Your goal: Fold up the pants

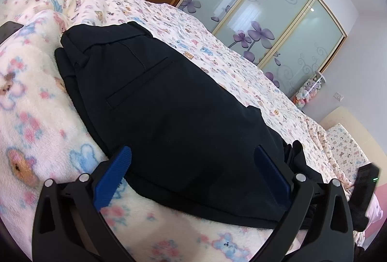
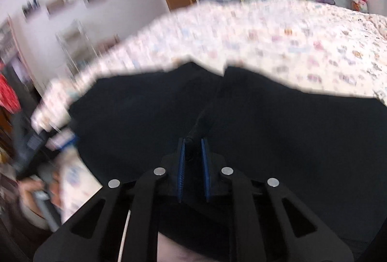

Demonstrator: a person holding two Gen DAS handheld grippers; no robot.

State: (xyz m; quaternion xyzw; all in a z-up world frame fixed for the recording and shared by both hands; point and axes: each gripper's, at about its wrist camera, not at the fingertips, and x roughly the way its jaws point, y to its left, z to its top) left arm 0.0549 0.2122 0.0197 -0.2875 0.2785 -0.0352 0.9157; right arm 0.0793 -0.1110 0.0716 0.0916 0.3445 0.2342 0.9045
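Pants [image 1: 174,116], black matte woven cloth with a welt pocket, lie folded on your bed's fleecy bear-print blanket [image 1: 36,116]. Your left gripper [image 1: 193,153] hovers with fingers wide; your right gripper [image 2: 193,143] has fingers narrow, pinching a raised ridge of the cloth.

Left gripper [image 1: 193,153] is sitting wide open, angled down a bit, its two blue pads [image 1: 113,177] splayed far apart on the black linkage arms, nothing pinched between them. Right gripper [image 2: 193,141] is the opposite story: jaws pulled in close, blue pads nearly parallel with only a thin gap, clamped on a raised fold of the dark pants [image 2: 266,141]. It's tilted downward too, and its view is smeared with motion blur.
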